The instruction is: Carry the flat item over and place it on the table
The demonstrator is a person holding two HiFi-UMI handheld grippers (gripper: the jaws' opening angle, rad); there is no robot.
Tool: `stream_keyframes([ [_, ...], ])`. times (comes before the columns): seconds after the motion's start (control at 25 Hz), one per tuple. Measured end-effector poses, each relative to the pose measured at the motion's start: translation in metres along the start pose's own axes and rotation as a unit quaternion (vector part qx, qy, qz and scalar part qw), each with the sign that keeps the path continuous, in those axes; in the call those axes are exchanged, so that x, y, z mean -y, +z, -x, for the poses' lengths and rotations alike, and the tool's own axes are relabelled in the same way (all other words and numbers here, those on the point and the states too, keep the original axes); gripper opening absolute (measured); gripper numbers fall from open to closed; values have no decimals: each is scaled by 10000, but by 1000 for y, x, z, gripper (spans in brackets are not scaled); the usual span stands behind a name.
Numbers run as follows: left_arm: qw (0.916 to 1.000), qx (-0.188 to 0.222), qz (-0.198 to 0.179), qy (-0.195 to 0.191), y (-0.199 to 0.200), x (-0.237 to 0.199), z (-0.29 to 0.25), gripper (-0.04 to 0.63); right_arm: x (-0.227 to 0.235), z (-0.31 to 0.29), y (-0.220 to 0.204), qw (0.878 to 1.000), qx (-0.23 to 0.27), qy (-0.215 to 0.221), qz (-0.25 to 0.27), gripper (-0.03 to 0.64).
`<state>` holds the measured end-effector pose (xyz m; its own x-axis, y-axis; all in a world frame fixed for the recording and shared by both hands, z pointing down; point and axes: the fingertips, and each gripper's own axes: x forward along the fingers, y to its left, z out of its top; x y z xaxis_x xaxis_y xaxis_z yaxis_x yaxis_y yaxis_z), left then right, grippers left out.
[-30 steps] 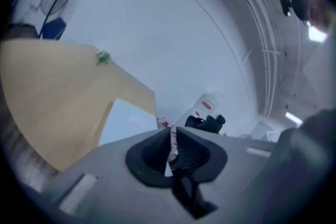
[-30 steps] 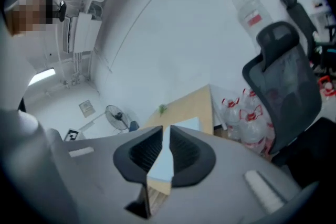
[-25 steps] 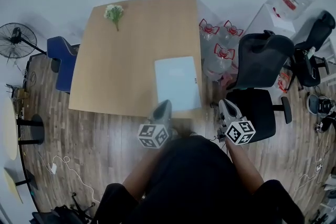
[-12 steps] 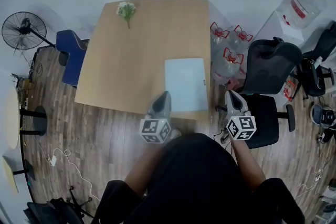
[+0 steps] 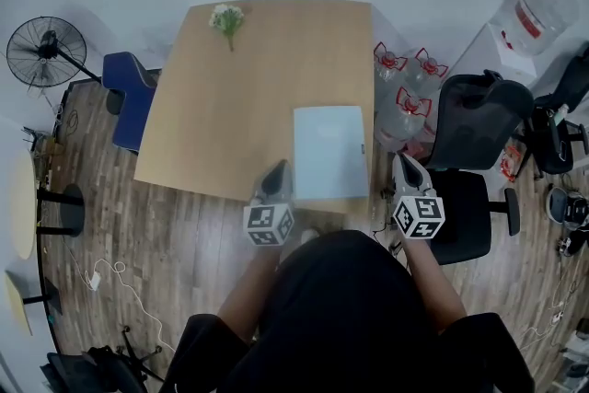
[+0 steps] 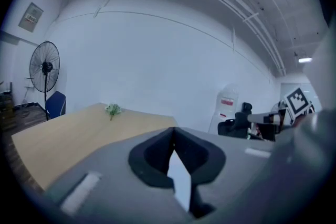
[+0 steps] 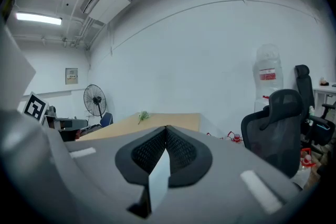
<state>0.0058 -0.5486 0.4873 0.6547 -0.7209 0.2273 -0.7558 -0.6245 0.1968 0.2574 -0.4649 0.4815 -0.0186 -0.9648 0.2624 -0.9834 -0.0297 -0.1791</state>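
Note:
A pale blue flat sheet (image 5: 329, 152) lies on the wooden table (image 5: 230, 115), by its near right edge. My left gripper (image 5: 278, 168) is shut and empty, just left of the sheet's near corner, over the table's front edge. My right gripper (image 5: 402, 161) is shut and empty too, off the table's right side, level with the sheet's near end. The left gripper view has the shut left gripper (image 6: 173, 131) pointing over the table (image 6: 63, 134). In the right gripper view, the shut right gripper (image 7: 166, 128) points past the table (image 7: 157, 119).
A small flower sprig (image 5: 227, 17) lies at the table's far edge. A blue chair (image 5: 129, 97) and a fan (image 5: 46, 51) stand to the left. Water bottles (image 5: 405, 87) and a black office chair (image 5: 474, 161) crowd the right side, close to my right gripper.
The head view has swung, so the table sits further right in the frame. My left gripper, earlier over the sheet's near left corner, now stands just left of it. Both stay shut.

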Motion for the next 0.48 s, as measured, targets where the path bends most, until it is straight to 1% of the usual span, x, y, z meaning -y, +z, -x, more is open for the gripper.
stream_keyframes([
  [0.2, 10000, 56, -34, 37, 2, -7, -2, -2, -4, -6, -5, 10000, -61, 5, 36, 0],
  [0.48, 9999, 93, 31, 105, 9, -20, -6, -1, -5, -15, -5, 9999, -120, 8, 17, 0],
])
